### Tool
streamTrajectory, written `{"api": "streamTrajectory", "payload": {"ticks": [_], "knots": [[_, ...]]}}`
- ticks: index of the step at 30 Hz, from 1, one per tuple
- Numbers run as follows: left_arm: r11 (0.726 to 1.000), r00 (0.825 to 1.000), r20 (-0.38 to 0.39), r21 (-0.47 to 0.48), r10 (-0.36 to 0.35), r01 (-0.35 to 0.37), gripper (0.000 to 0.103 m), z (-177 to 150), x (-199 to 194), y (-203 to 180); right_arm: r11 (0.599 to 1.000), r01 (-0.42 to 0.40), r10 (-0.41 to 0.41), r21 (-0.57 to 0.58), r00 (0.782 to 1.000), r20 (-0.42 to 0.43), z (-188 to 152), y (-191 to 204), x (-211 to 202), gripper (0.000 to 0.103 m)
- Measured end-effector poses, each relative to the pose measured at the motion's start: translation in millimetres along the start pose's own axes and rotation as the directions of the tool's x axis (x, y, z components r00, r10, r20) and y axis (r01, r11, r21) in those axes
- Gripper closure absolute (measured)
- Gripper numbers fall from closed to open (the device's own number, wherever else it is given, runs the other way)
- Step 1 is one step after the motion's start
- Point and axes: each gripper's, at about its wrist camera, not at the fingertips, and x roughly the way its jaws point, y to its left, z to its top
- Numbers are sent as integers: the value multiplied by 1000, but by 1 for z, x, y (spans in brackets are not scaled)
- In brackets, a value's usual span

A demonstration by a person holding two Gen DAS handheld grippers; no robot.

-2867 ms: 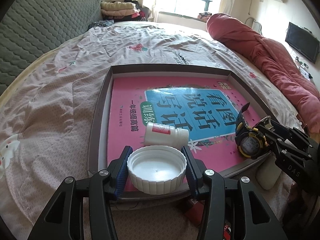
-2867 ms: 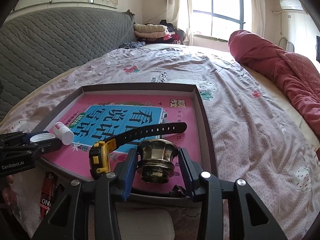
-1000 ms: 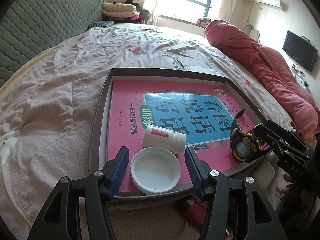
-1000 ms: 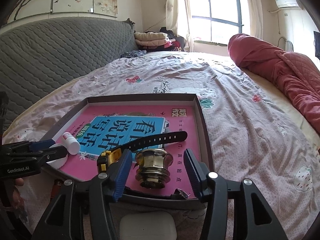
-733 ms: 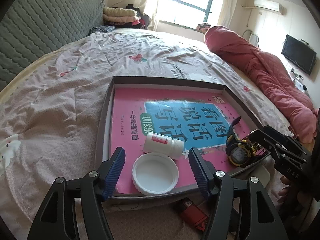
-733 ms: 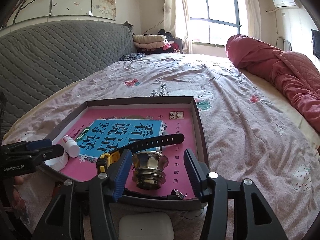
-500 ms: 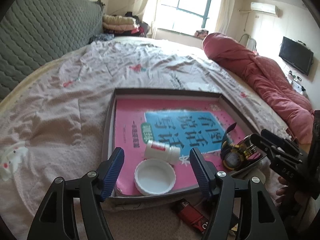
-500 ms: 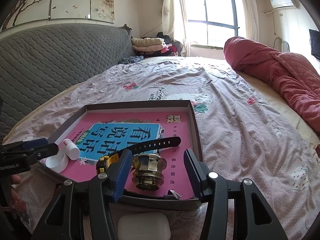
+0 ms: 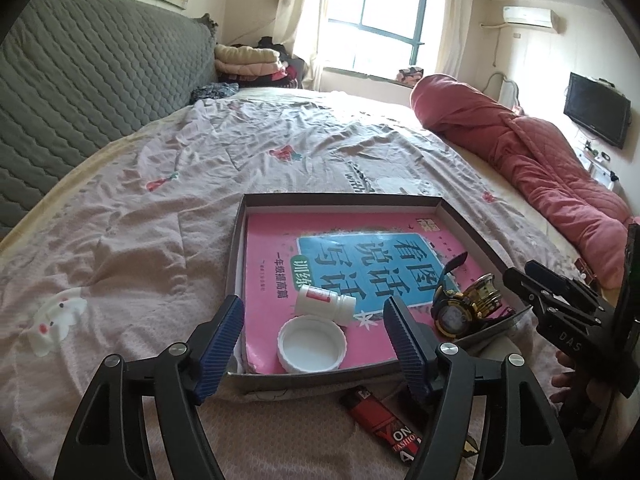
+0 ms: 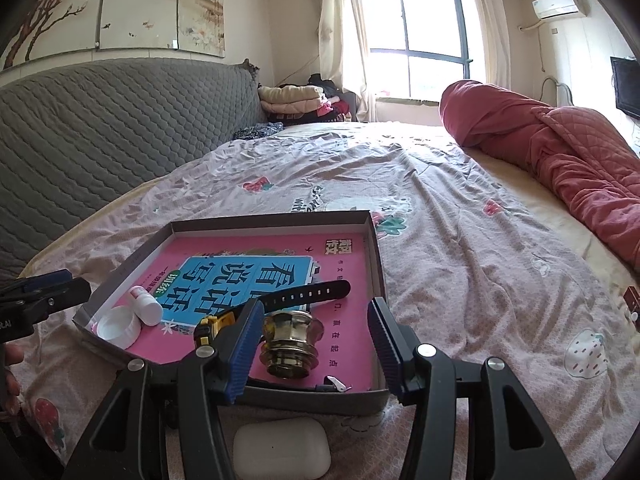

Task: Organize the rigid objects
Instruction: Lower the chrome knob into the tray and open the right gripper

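Pink dominates the shallow cardboard tray (image 9: pixel 236 240) that lies on the bed (image 9: pixel 160 208), because a pink workbook with a blue title panel (image 9: pixel 360 256) covers its floor; every sorted item rests on that cover. A white jar lid (image 9: pixel 312 345) lies open side up near the tray's near-left corner; a small white bottle (image 9: pixel 325 305) lies on its side just beyond the lid, apparently touching it. Toward the near-right corner a black and yellow digital watch (image 9: pixel 450 314) lies with its strap stretched across the book; a brass knob (image 10: pixel 290 342) stands upright just beside the watch.

The left gripper (image 9: pixel 314 346) hangs above the near edge of the tray, its jaws opening; the lid shows between the blue pads (image 9: pixel 218 346) in the wrist view, yet neither pad touches it. The right gripper (image 10: pixel 316 346) is spread as well; the brass knob sits between its pads (image 10: pixel 244 348) with a clear gap on each side, so it pinches nothing.

Outside the tray, on the bedspread, a red lighter (image 9: pixel 380 420) lies close to the near wall in the left wrist view; a white earbud case (image 10: pixel 282 448) lies just in front of the tray in the right wrist view. A rolled red quilt (image 10: pixel 560 160) stretches along the far side of the bed; a grey quilted headboard (image 10: pixel 100 128) rises on the other side.
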Motion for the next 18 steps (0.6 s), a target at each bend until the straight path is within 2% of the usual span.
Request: {"api": "streamTrajectory", "payload": {"ticks": [18], "knots": [[1000, 1000, 16, 16, 12, -12, 29, 0, -31, -9, 1000, 0, 0, 0, 1000, 26, -7, 12, -34, 49]]}}
